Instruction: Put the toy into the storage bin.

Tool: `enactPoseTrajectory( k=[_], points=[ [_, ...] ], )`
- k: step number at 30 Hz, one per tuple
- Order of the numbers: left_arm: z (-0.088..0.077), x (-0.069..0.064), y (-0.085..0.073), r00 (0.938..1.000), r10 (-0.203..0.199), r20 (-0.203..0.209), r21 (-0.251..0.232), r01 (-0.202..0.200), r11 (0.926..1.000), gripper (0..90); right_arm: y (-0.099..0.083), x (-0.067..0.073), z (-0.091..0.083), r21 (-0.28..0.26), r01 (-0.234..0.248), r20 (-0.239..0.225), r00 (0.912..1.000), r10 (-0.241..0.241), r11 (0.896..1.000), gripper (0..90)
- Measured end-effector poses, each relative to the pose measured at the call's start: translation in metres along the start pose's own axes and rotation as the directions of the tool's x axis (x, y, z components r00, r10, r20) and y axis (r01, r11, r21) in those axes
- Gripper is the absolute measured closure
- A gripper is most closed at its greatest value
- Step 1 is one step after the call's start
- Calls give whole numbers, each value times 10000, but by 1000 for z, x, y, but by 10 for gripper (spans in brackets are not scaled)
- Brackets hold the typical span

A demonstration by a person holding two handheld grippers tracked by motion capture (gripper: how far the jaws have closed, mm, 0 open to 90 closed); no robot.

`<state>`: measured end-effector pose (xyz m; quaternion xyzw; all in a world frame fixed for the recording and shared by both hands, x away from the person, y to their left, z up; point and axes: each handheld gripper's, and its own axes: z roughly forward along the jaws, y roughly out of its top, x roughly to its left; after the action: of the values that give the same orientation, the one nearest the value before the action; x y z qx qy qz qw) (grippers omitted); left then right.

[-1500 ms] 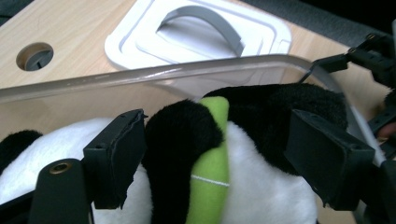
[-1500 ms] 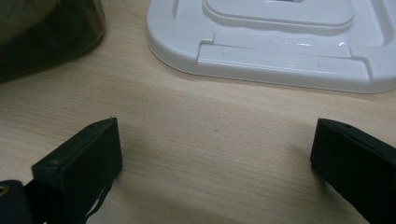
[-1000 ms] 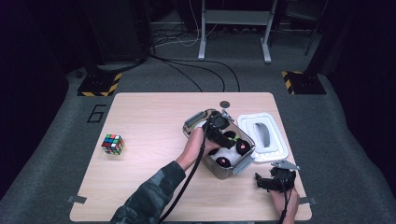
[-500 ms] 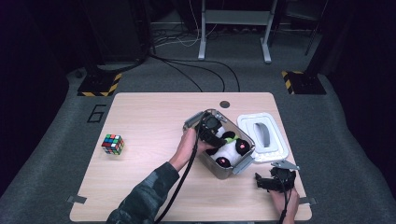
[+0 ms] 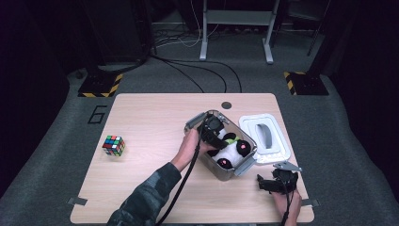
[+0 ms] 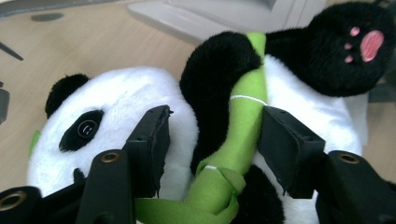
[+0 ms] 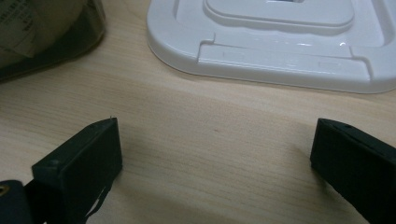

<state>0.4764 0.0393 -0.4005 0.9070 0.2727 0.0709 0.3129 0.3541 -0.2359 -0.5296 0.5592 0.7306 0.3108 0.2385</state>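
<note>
Closed further around black-and-white plush panda in clear plastic bin: left tool, pads pressing fur and green bamboo stalk. Right tool wide on surface. Legible: floor "6".

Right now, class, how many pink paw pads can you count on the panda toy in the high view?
2 pink pads on the panda toy inside the clear box: one toward the white lid, one nearer the person. Others may be hidden under the left gripper.

Large digit "6" marked on floor left of table.
</note>
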Motion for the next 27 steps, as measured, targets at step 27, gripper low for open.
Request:
enactPoseTrajectory(
  k=[27],
  points=[
    [-99, 55, -67, 9842, -1653, -628, -2538, 1445, 9564, 136, 0, 0, 0, 1, 0, -1, 10000, 0, 10000, 15]
  ],
)
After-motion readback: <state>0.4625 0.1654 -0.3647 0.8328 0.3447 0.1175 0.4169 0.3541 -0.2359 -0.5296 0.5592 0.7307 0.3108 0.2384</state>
